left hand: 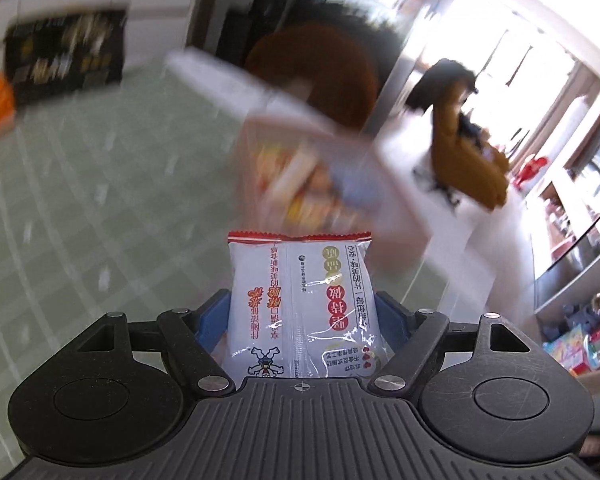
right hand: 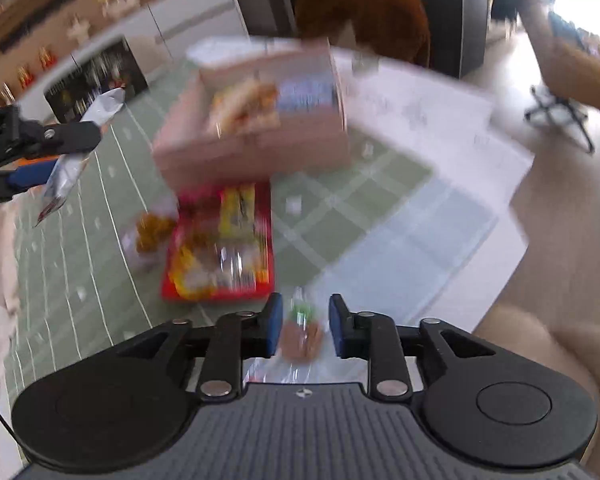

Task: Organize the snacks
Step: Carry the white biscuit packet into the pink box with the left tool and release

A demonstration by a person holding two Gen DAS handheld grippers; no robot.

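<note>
Between the blue pads of the left gripper (left hand: pixel 302 320), nearest to the left wrist camera, stands a white snack packet (left hand: pixel 300 304) with a red serrated top edge and red printing; the pads press on its two sides, so the jaws are closed on it and the packet is lifted off the green checked tablecloth (left hand: pixel 100 208); beyond it, blurred, sits a pale box (left hand: pixel 300 168) with colourful snacks inside, and further back a black box (left hand: pixel 66 56) near the table edge; the packet is above the cloth, just in front of the pale box but not yet over it, as far as the blur allows to say.

From the right wrist camera, the right gripper (right hand: pixel 305 326) has its jaws open only a little, and between them, not touched by the pads, lies a small brown snack with a green label (right hand: pixel 302 332), in clear wrapping; it seems to rest on the cloth below, so nothing is held; ahead is a red tray (right hand: pixel 224 240) with yellow and orange packets, a loose orange snack bag (right hand: pixel 152 232) just beside its left side, and the pale box behind the tray; at the left edge the left gripper appears with the white packet in it.

My judgement: the step in hand is carrying the white packet toward a container; next the left hand must bring it over the pale box and release, while the right must close on the small brown snack.
</note>
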